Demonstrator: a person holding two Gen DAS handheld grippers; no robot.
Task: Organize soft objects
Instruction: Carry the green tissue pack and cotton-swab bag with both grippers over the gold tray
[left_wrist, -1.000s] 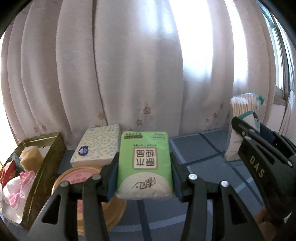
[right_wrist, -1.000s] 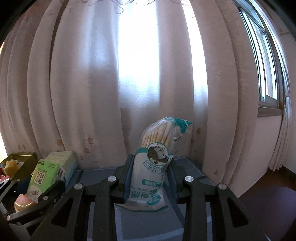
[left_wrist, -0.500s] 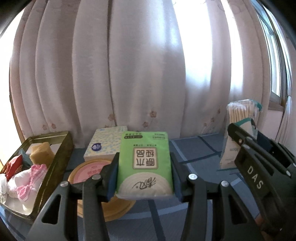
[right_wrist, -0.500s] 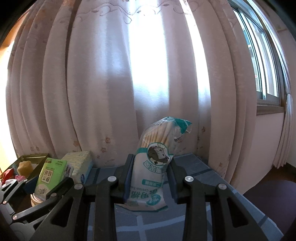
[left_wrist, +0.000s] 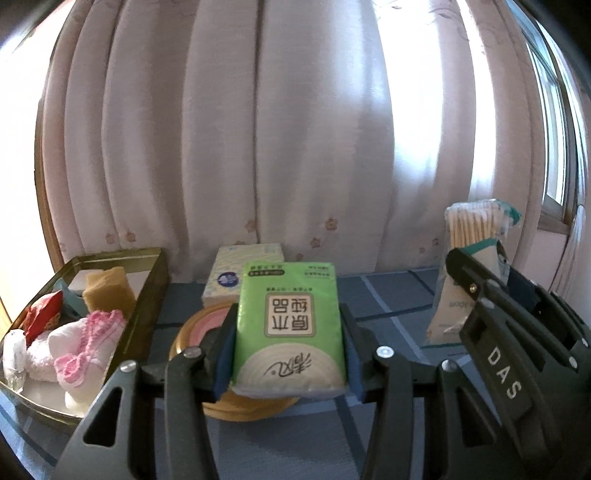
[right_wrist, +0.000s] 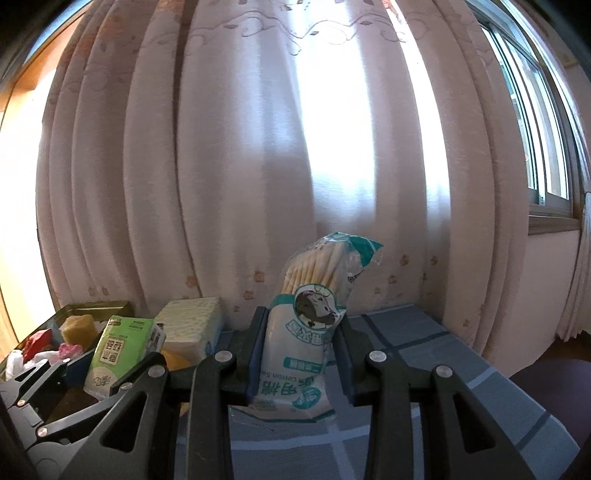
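Note:
My left gripper (left_wrist: 290, 343) is shut on a green tissue pack (left_wrist: 290, 325) and holds it above a round yellow lid (left_wrist: 207, 332). The pack also shows in the right wrist view (right_wrist: 120, 354). My right gripper (right_wrist: 299, 360) is shut on a bag of cotton swabs (right_wrist: 310, 325), held upright over the blue checked tablecloth (right_wrist: 461, 376); the bag also shows in the left wrist view (left_wrist: 469, 258). A gold tin tray (left_wrist: 147, 295) at left holds a yellow sponge (left_wrist: 107, 291), pink-and-white knitted things (left_wrist: 81, 339) and a red item (left_wrist: 42, 314).
A pale patterned tissue box (left_wrist: 243, 273) stands behind the lid, near the curtain (left_wrist: 277, 147). The right gripper's body (left_wrist: 517, 350) fills the right side of the left wrist view. A window (right_wrist: 535, 129) is at far right.
Both grippers have pulled back and risen with their loads; the tray, tissue box and lid look farther off and more of the tray shows.

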